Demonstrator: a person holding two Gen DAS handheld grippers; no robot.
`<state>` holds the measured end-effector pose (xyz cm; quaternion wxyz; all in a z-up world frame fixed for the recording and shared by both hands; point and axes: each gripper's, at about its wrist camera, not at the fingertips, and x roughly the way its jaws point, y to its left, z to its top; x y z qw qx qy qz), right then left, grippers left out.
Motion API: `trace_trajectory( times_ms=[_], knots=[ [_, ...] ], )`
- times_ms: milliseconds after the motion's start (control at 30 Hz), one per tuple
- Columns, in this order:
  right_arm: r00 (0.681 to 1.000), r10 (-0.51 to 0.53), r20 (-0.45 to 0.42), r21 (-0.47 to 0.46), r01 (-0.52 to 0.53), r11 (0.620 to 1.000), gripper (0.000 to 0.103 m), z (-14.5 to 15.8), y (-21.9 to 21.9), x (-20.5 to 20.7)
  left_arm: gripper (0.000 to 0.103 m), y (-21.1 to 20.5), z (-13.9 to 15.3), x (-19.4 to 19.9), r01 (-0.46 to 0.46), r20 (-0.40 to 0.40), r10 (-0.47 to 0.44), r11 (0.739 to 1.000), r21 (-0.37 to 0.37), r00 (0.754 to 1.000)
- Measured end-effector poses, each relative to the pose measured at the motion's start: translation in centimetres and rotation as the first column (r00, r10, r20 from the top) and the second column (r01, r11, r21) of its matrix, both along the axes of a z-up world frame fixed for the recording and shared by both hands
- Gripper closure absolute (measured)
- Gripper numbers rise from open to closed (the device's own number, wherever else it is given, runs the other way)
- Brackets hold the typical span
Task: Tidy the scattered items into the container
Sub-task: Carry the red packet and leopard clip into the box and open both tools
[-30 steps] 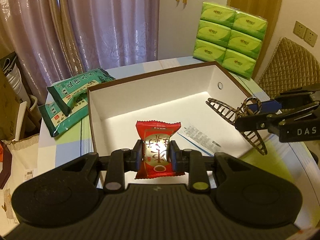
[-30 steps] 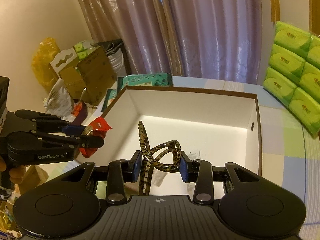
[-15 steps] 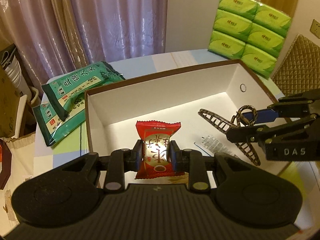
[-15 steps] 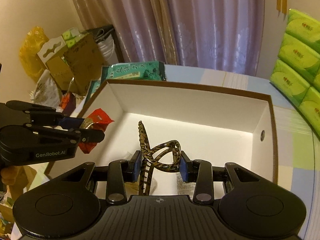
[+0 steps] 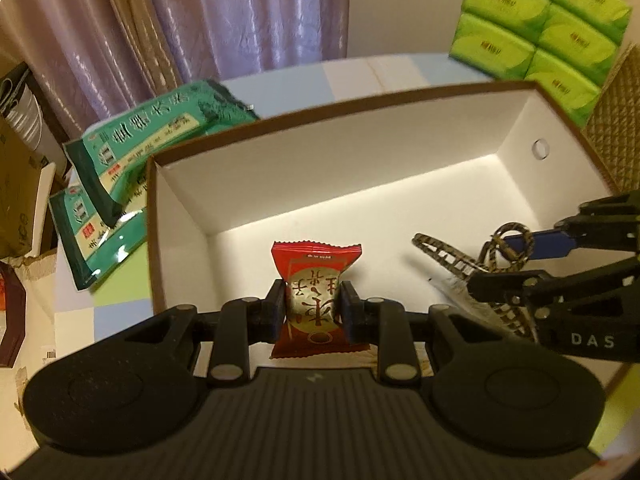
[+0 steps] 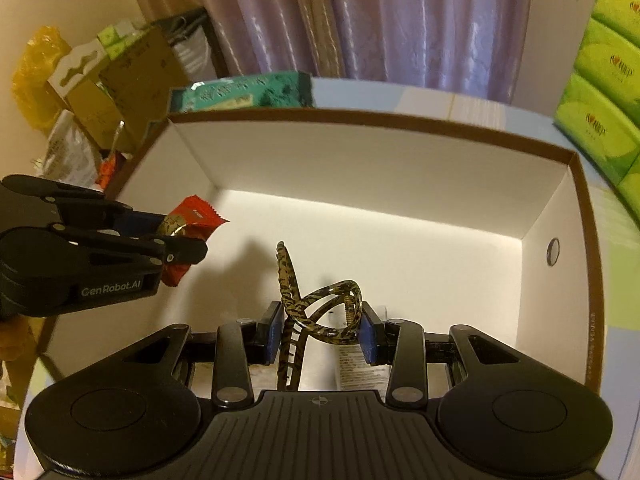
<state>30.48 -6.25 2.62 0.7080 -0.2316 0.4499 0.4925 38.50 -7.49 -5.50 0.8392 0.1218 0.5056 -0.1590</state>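
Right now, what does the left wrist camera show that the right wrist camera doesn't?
Only the left view shows a quilted chair back and two stacked teal packets. Only the right view shows a yellow bag and cardboard boxes. Both show the white box, the red candy in the left gripper, the hair claw in the right gripper, and green tissue packs.

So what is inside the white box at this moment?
On the floor of the white box lies a printed paper slip, partly covered by the right claw. The red candy packet and the hair clip are held above it.
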Motion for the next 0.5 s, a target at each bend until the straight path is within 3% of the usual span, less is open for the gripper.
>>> trace_trajectory(
  times_ms=[333,500],
  knots=[
    [1.0,-0.01,-0.019,-0.04,0.009,0.999,0.067,-1.5,0.6,0.7,0.08,-0.5,-3.4,1.9,-0.007,-0.051,0.011,0.997,0.08,0.999],
    [1.0,-0.005,-0.024,-0.047,0.004,0.999,0.067,-1.6,0.9,0.8,0.076,-0.3,-3.6,2.0,-0.002,-0.055,0.006,0.997,0.077,0.998]
  ],
)
